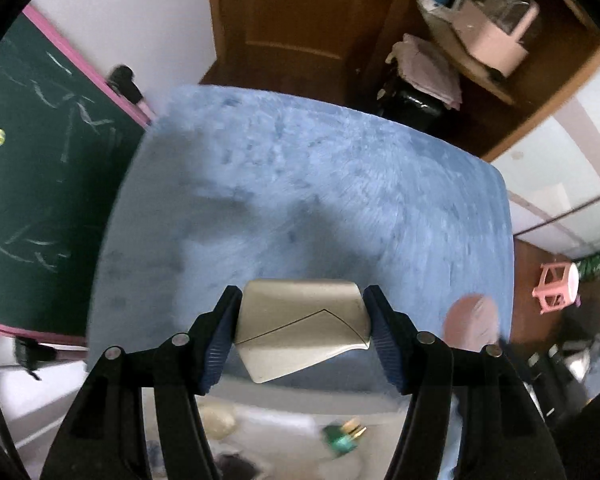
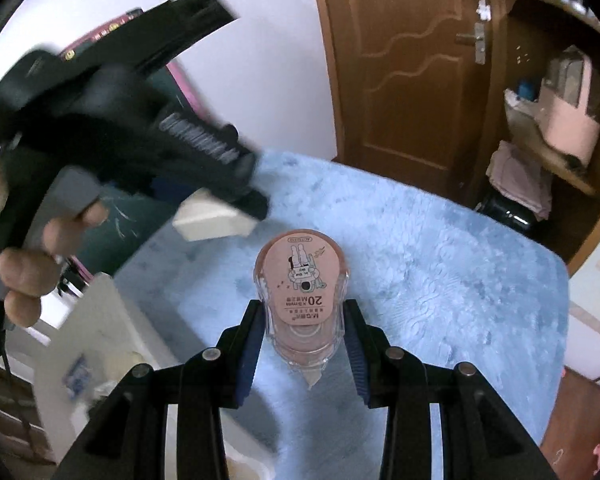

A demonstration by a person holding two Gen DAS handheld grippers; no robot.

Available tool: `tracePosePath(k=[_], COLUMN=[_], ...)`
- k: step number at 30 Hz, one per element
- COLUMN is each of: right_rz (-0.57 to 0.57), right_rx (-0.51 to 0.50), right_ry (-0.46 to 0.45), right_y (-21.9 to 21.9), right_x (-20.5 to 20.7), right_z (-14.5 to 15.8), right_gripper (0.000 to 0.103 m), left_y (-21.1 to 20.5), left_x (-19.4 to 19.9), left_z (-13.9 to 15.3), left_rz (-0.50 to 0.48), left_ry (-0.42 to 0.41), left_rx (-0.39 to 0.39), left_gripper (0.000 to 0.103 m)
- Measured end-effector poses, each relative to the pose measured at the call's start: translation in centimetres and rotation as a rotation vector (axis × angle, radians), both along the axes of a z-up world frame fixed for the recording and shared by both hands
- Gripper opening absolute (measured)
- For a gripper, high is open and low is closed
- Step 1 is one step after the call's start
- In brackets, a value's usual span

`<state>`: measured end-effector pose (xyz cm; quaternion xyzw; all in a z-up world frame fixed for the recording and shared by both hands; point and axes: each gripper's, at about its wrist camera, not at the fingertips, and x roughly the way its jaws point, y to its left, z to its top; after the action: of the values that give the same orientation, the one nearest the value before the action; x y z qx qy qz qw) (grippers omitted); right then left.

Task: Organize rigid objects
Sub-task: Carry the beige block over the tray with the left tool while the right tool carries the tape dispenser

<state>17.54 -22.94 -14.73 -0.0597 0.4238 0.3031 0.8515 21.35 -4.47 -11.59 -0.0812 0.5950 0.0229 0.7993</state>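
Blue plush covers the table [image 1: 340, 168], which fills the centre of both wrist views and looks bare of other loose items apart from what the grippers carry; the left gripper [image 1: 302, 320], at the lower centre of its own view, has its blue pads [image 1: 220, 344] pressed against the two sides of a cream-coloured angular case [image 1: 300, 324], jaws about half apart, the case clear of the plush; the same gripper shows blurred at the upper left of the right wrist view, a hand [image 2: 28, 240] wrapped round its handle. The right gripper [image 2: 304, 344] clamps a pink correction-tape dispenser [image 2: 300, 292] by its clear lower body, jaws fairly narrow, label facing the camera, tip pointing back toward the lens. Judging by this, both pieces are in the carrying step, lifted and bound for a storage spot; a whitish bin [image 2: 100, 320] lies at the lower left of the right wrist view, though whether it is the goal I cannot tell. The next move calls for steady grips while each piece travels over its container, then a clean release.
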Motion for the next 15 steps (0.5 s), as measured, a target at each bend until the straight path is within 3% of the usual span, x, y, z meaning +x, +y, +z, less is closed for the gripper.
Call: tracePosePath(k=[7, 15], right_rz=[-0.114, -0.243], right_rx=[-0.019, -0.050], right_ry=[-0.015, 0.041], right_y=[1.4, 3.9], right_x=[-5.7, -11.5], right_z=[4.8, 4.6], right_gripper=[0.040, 0.040], left_y=[2.9, 4.6], left_x=[-7.2, -14.5], left_z=[2.1, -0.5], left_rz=[-0.082, -0.163], left_ry=[-0.075, -0.079], left_rx=[0.043, 0.073], left_gripper=[0.066, 0.066])
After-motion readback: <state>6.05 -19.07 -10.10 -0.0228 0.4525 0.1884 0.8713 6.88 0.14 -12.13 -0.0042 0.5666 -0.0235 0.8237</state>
